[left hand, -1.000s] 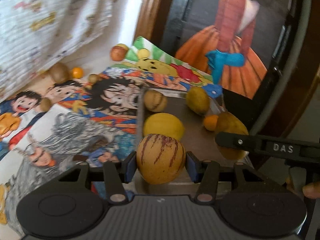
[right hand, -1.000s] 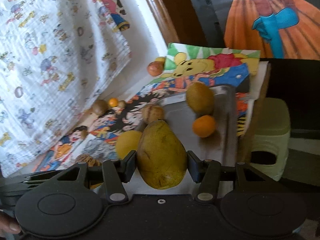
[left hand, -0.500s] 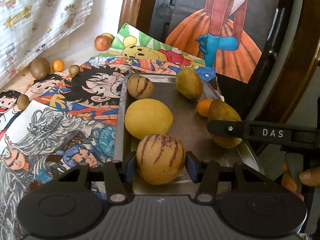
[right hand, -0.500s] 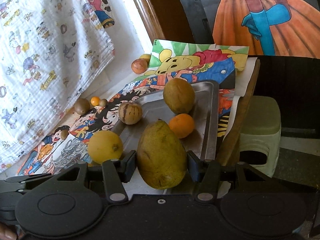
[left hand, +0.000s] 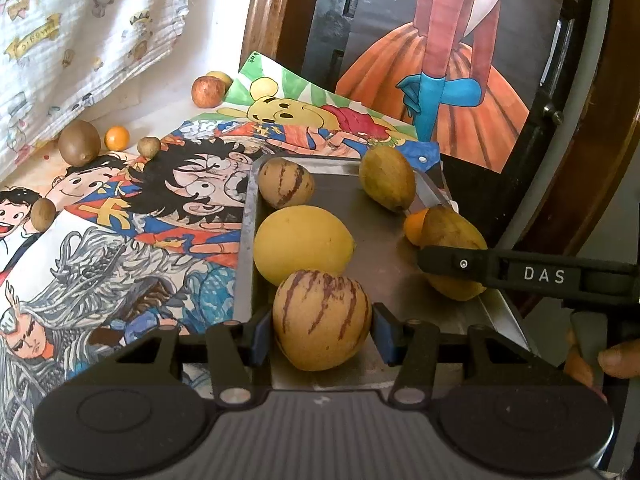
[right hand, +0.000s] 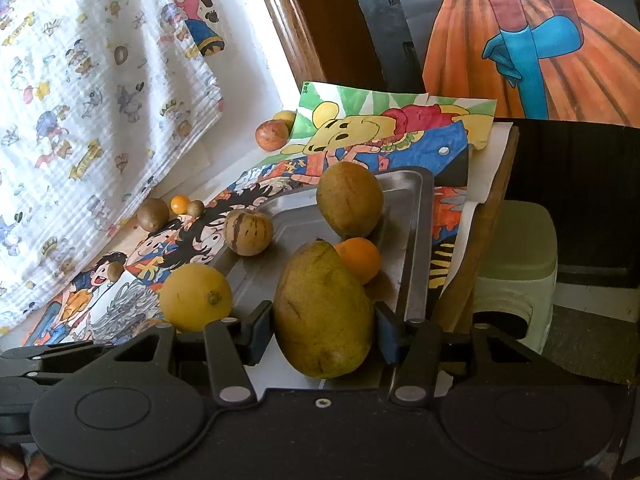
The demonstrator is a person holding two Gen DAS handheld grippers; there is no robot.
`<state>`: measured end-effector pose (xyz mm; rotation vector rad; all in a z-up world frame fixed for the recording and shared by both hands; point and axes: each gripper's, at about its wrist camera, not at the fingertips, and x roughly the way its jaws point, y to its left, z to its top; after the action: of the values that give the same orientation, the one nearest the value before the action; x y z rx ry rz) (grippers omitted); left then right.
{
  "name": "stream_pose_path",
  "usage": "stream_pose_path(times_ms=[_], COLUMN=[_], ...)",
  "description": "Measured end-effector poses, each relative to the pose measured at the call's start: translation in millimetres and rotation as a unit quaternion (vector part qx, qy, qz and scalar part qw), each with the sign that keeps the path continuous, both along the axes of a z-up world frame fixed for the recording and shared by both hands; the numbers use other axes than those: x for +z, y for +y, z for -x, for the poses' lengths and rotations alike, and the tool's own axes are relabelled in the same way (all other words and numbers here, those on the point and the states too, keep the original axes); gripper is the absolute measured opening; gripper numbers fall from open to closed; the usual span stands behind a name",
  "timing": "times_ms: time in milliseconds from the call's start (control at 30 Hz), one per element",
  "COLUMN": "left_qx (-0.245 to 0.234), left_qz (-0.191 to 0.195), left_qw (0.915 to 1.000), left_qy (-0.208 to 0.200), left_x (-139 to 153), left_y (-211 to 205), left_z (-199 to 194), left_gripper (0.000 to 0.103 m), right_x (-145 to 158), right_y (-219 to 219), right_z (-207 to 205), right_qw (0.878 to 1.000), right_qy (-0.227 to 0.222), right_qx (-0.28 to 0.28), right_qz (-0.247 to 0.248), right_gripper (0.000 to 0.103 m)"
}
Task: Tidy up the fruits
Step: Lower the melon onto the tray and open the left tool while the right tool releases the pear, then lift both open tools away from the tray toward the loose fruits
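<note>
Both tools coming lower over tray [left hand: 400, 264] than before. Left tool [left hand: 322, 320] squeezing striped fruit [left hand: 320, 318] at tray's near edge. Right tool [right hand: 324, 330] squeezing mango [right hand: 322, 312], beside orange [right hand: 360, 258].

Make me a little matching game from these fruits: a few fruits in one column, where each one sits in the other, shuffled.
Fruits
1. striped fruit
2. mango
3. small orange
4. kiwi

Places
A. on the tray, behind the mango
B. off the tray, near the cloth
C. in the left hand-held gripper
D. in the right hand-held gripper

Pairs: 1-C, 2-D, 3-A, 4-B
</note>
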<state>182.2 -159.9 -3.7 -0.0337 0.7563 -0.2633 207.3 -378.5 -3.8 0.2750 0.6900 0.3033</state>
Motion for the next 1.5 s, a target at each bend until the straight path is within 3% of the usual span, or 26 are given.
stream_pose_path(times_ms=[733, 1033, 1267, 1500], left_qx=[-0.004, -0.014, 0.005, 0.036], left_qz=[-0.003, 0.003, 0.008, 0.008], left_qw=[0.9999, 0.9995, 0.9987, 0.9971], left_qy=[-0.009, -0.029, -0.05, -0.067], left_x=[-3, 2, 17, 33], left_y=[1, 2, 14, 34], left_z=[-11, 8, 27, 45], left_gripper=[0.058, 0.074, 0.085, 0.096], right_x=[-4, -4, 3, 17], right_y=[1, -4, -4, 3], right_z=[-5, 5, 19, 39], right_qw=[1.0, 0.999, 0.998, 0.998], right_qy=[-0.016, -0.013, -0.018, -0.034], right_qx=[-0.013, -0.025, -0.031, -0.03], right_qz=[-0.016, -0.044, -0.05, -0.044], right_gripper=[0.056, 0.06, 0.065, 0.076])
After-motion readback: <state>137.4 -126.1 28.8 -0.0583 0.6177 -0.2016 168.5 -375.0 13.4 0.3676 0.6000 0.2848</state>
